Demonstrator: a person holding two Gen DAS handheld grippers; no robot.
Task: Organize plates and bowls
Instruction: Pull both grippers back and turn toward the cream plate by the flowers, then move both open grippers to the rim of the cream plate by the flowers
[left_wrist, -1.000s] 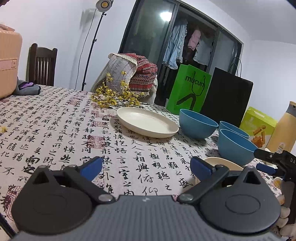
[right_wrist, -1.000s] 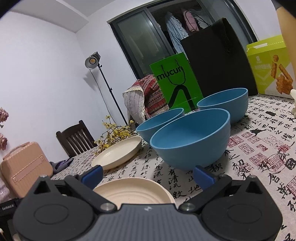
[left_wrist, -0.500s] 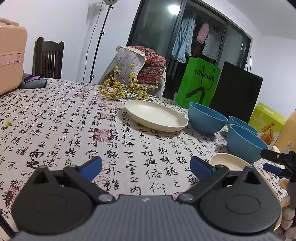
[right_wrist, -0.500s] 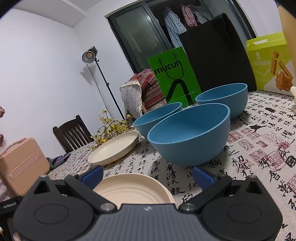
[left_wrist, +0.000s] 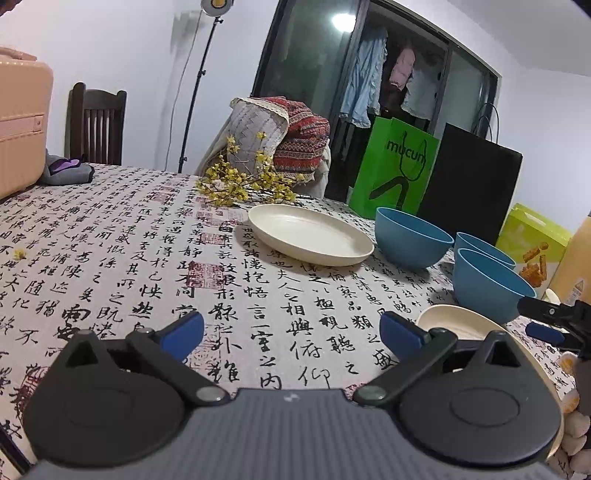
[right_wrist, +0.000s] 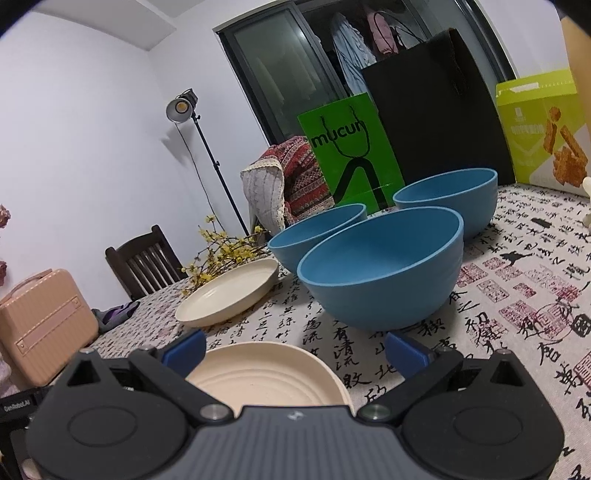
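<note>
Step in hand, as a guess: start of a plate pick-up; nothing stacked yet.

Left to right on the table w/ the writing-print cloth (left_wrist: 122, 240):
- Left gripper (left_wrist: 291, 328): tongs wide open, nothing held, only cloth between the blue tips. Low over the near edge.
- Big cream plate (left_wrist: 310, 234): flat, right way up, near the table middle, just in front of the yellow flower twigs (left_wrist: 240, 182). Round, so no long axis; open side up.
- Far-left blue bowl (left_wrist: 412, 236): just beside the big plate, apart from it.
- Back blue bowl (right_wrist: 448, 199) and near blue bowl (right_wrist: 384, 266): close together toward the right side, all three mouths up. Touching or not: can't tell.
- Small cream plate (right_wrist: 266, 373): near edge, just in front of the near blue bowl, flat, ringed inside facing up.
- Right gripper (right_wrist: 293, 349): tongs wide open, one tip each side of the small plate, no grip on it yet.

Next move prob. calls for: close right tongs on the small plate's rim, lift level, carry left to the big plate. Keep clear of the near bowl.
</note>
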